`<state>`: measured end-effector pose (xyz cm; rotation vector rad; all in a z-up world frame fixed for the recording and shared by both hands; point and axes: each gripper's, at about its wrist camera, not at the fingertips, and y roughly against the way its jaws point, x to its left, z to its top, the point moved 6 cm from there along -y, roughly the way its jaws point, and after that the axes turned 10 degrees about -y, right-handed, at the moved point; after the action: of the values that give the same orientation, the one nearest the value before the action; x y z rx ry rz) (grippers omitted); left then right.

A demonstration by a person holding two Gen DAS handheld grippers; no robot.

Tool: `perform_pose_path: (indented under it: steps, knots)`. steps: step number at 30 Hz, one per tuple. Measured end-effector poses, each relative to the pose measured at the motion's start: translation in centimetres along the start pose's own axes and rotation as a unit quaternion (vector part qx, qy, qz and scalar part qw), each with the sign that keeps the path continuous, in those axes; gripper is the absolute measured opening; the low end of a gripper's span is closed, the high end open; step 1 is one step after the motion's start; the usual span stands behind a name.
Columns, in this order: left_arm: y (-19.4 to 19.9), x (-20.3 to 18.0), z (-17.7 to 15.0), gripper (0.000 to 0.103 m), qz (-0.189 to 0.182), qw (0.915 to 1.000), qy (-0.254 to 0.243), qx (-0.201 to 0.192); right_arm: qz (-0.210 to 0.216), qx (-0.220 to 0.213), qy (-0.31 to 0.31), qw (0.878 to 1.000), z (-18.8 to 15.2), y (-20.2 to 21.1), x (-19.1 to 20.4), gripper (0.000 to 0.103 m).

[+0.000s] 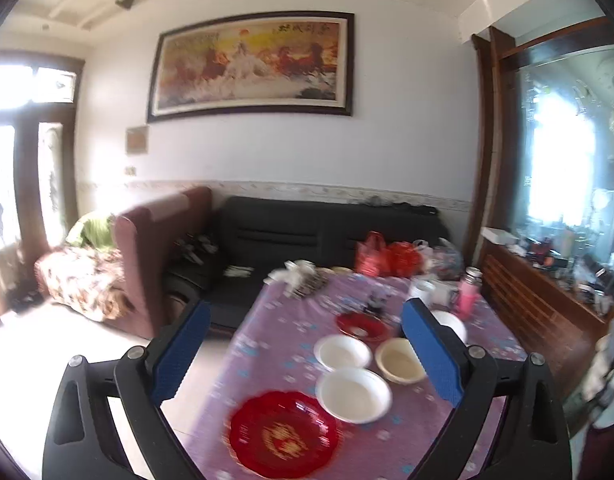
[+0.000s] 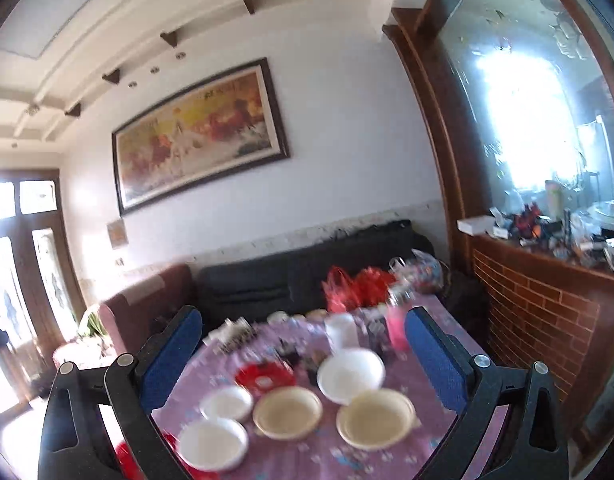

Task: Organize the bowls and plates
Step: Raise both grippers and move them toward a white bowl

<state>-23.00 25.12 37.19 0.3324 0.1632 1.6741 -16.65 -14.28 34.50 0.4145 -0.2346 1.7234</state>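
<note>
With both tools raised above the near edge of the tabletop point(image 1: 267, 312) and nothing between their fingers, no dish gripped yet. Left tool point(image 1: 305, 334) spread wide, empty; right tool point(image 2: 303, 344) likewise wide and empty. In the left view: large red plate point(image 1: 283, 432) at lower centre, nearest that tool and slightly left of its midline; white bowl point(image 1: 353, 394) just above and right of it, rims apparently touching; second white bowl point(image 1: 343, 352) and cream bowl point(image 1: 401, 360) beyond; small red plate point(image 1: 363, 326) farther still. In the right view: cream plate point(image 2: 375, 418) lower right of centre, closest to the right tool's blue pad; another cream dish point(image 2: 287, 412) beside it at centre; large white bowl point(image 2: 351, 374) just behind; two white bowls point(image 2: 213, 442) at lower left. Judged from this layout: cream pieces within easier reach of the right tool, red plate and neighbouring white bowl of the left. Round dishes, so no long axis to align; approach probably down and forward onto a near rim. Motion blur throughout, so finer contact uncertain.
</note>
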Motion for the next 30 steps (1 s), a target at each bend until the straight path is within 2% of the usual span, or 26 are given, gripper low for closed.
perform_pose_path:
  steps: [1, 4, 7, 8, 9, 11, 12, 13, 14, 16, 17, 20, 23, 26, 28, 30]
  knots:
    - [0.3, 1.0, 1.6, 0.097, 0.022, 0.9998, -0.002, -0.002, 0.012, -0.004, 0.000, 1.000, 3.0, -0.2, 1.6, 0.103]
    - [0.3, 4.2, 6.2, 0.100, 0.100, 0.9949, -0.005, -0.013, 0.017, -0.025, 0.007, 1.000, 9.2, -1.1, 5.6, 0.103]
    - [-0.4, 7.3, 10.0, 0.103, 0.191, 0.9812, -0.014, -0.023, -0.005, -0.038, 0.047, 0.998, 13.4, -2.8, 9.9, 0.103]
    - [-0.7, 8.1, 10.7, 0.103, 0.207, 0.9780, -0.016, -0.023, -0.005, -0.032, 0.051, 0.998, 13.9, -3.4, 10.8, 0.103]
    - [-1.9, 8.6, 10.8, 0.103, 0.204, 0.9787, -0.017, -0.015, 0.000, -0.020, 0.051, 0.998, 13.7, -4.3, 11.4, 0.103]
    - [-4.7, 8.5, 9.3, 0.103, 0.170, 0.9854, -0.005, 0.009, 0.031, 0.028, 0.038, 0.998, 10.7, -7.2, 11.8, 0.103]
    - [-6.8, 8.4, 7.7, 0.103, 0.141, 0.9897, 0.012, 0.023, 0.041, 0.047, 0.030, 0.998, 8.7, -8.5, 11.3, 0.103]
    - [-8.8, 7.8, 5.9, 0.103, 0.116, 0.9921, 0.028, 0.037, 0.050, 0.078, 0.022, 0.995, 5.8, -10.2, 10.5, 0.103]
    - [-11.8, 7.0, 3.1, 0.103, 0.081, 0.9934, 0.045, 0.068, 0.052, 0.119, 0.017, 0.991, 2.2, -12.3, 9.6, 0.103]
    - [-16.3, 5.0, -1.4, 0.103, 0.026, 0.9909, 0.054, 0.121, 0.053, 0.196, 0.009, 0.979, -4.8, -16.4, 7.5, 0.103]
    - [-18.4, 3.8, -3.6, 0.103, -0.002, 0.9887, 0.057, 0.139, 0.051, 0.218, 0.006, 0.975, -7.3, -17.6, 6.8, 0.103]
    - [-22.0, 1.2, -8.6, 0.103, -0.044, 0.9835, 0.052, 0.167, 0.041, 0.273, 0.002, 0.961, -14.8, -21.0, 3.8, 0.103]
    - [-26.3, -0.7, -13.2, 0.103, -0.072, 0.9758, 0.040, 0.203, 0.034, 0.339, -0.030, 0.940, -22.2, -23.4, 0.5, 0.102]
    - [-29.6, -1.7, -17.8, 0.099, -0.107, 0.9610, 0.053, 0.250, 0.029, 0.392, -0.073, 0.917, -28.3, -25.4, -1.8, 0.097]
    - [-31.6, -2.7, -20.5, 0.073, -0.138, 0.9450, 0.071, 0.288, 0.019, 0.416, -0.087, 0.905, -31.4, -26.2, -2.8, 0.091]
    - [-33.1, -3.8, -22.3, 0.063, -0.158, 0.9318, 0.077, 0.318, 0.014, 0.430, -0.091, 0.898, -33.4, -26.6, -3.0, 0.085]
